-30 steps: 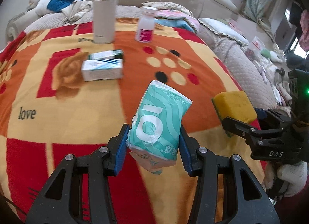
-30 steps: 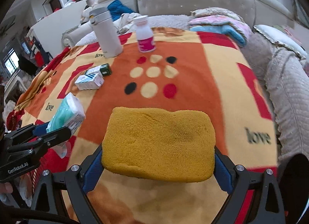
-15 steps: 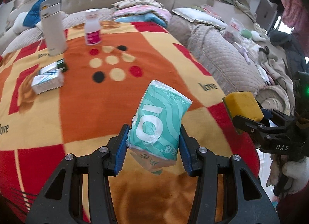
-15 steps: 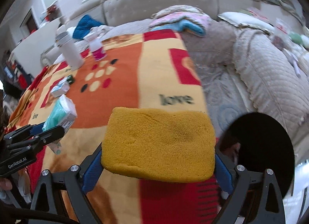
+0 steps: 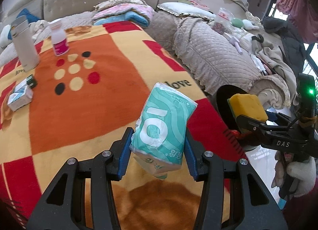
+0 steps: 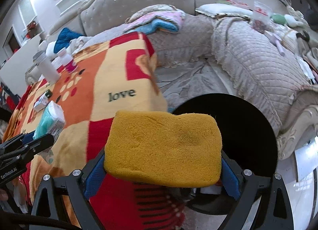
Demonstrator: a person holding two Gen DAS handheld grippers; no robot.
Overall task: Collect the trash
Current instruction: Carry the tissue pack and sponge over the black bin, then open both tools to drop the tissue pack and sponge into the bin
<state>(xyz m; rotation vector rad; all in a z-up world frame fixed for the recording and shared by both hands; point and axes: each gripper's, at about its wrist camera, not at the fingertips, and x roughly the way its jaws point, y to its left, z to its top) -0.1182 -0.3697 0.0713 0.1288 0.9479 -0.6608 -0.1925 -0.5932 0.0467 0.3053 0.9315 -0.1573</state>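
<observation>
Two grippers, one piece of trash each, held above the blanket's edge beside a black round bin.

The teal-and-white soft plastic tissue pack (image 5: 162, 125) is pinched between the blue pads of the left gripper (image 5: 158, 151), tilted, over the fleecy red, orange and cream "love" blanket (image 5: 83, 110); the spongy yellow rectangular block (image 6: 164, 147) is clamped in the right gripper (image 6: 163, 167), partly over the dark round bin (image 6: 248, 126) — its inside too dark to read. On the blanket behind stand one white cylindrical flask (image 5: 23, 44) and one white bottle with a pink label (image 5: 59, 39), with two small cartons (image 5: 20, 95) lying nearby. A beige quilted, tufted sofa (image 5: 214, 59) wraps around, strewn with folded cloths. A white-gloved hand (image 5: 302, 176) holds the right gripper.
</observation>
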